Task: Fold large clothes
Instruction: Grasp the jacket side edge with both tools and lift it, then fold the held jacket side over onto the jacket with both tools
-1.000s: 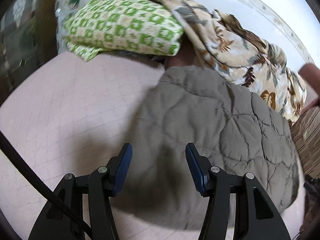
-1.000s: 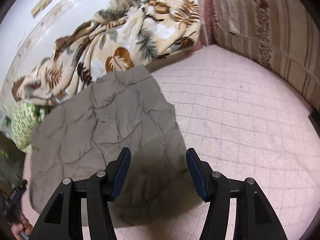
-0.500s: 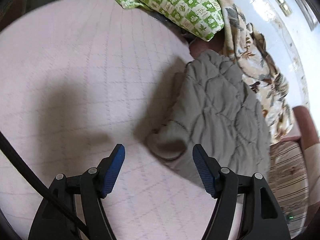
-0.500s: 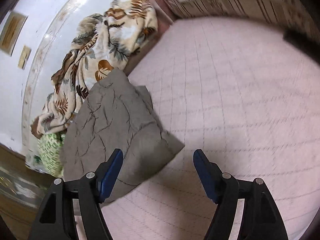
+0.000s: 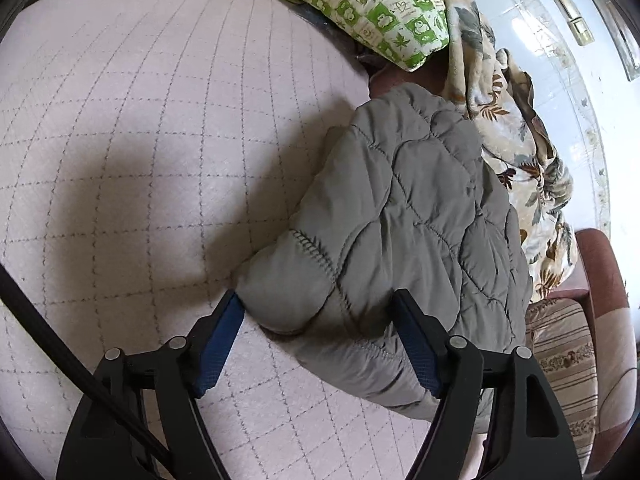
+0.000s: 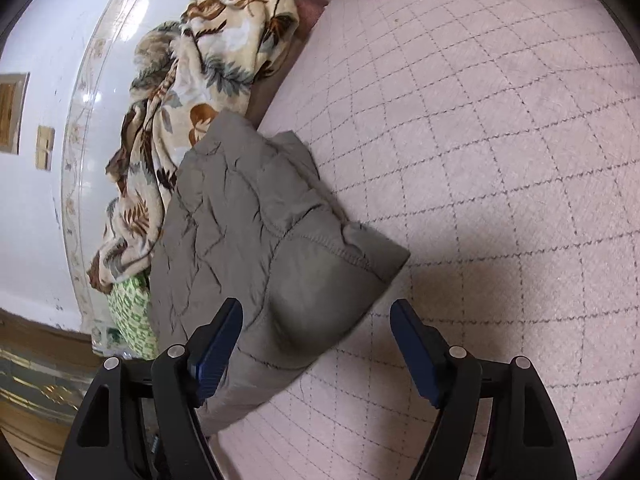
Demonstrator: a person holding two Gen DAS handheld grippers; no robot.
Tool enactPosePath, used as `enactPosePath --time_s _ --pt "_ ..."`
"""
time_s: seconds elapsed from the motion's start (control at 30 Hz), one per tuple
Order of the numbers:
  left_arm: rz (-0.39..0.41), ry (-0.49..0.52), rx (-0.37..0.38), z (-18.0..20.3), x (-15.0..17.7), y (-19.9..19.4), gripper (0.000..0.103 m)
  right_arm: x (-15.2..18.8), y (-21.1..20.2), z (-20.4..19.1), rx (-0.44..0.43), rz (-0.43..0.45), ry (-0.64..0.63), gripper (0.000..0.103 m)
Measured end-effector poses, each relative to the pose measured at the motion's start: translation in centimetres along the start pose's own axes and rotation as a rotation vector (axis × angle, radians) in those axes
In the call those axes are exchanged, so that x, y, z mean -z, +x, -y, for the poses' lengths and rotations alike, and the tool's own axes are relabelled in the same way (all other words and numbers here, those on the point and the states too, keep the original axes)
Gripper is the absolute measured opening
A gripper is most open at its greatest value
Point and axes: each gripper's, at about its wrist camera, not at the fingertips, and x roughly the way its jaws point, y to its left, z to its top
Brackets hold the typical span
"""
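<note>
**Both my grippers are coming down on the near corners of the jacket**

A moment ago I was looking over the whole grey quilted jacket (image 5: 420, 216) from higher up. Now I am much lower and closer, and I have tipped to the side, so one puffy corner is filling the space in front of each gripper.

My left gripper (image 5: 316, 336) is opening its jaws wider. A fat, rounded corner of the jacket is sitting between the blue pads (image 5: 218, 340). One pad is right beside the cloth, but the pads are not squeezing it, so this gripper is holding nothing.

My right gripper (image 6: 316, 340) is opening wider too. The jacket's other near corner is poking in between its jaws. Its left pad is over the cloth and its right pad is over the bare pink quilted mattress cover (image 6: 500, 160). It is holding nothing either.

The jacket is lying flat on the pink cover, already folded into a thick bundle. Its far edge is just beside the leaf-print blanket (image 6: 224, 40). The green patterned pillow (image 5: 372, 4) is past the jacket's far corner.

I think I am getting ready to pinch both near corners and make the next fold. The corners look thick and squashy, so I am needing wide jaws to fit around them.
</note>
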Motion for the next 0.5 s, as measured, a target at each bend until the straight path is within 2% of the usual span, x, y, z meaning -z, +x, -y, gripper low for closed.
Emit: enactPosePath --time_s 0.13,0.37,0.43,0.5 --pt "0.016 -0.012 -0.004 0.0 0.2 0.6 0.081 -0.3 0.3 0.6 -0.026 0.019 0.035 0.083" --pt "0.016 -0.097 0.039 -1.0 0.5 2.3 0.090 -0.2 3.4 1.1 0.006 0.018 0.089 0.084" --pt "0.028 -0.082 0.030 -0.6 0.4 2.5 0.090 -0.6 4.2 0.9 0.000 0.036 0.086 0.086" --pt "0.044 -0.020 0.004 0.4 0.4 2.6 0.087 -1.0 4.7 0.3 0.015 0.056 0.068 0.086"
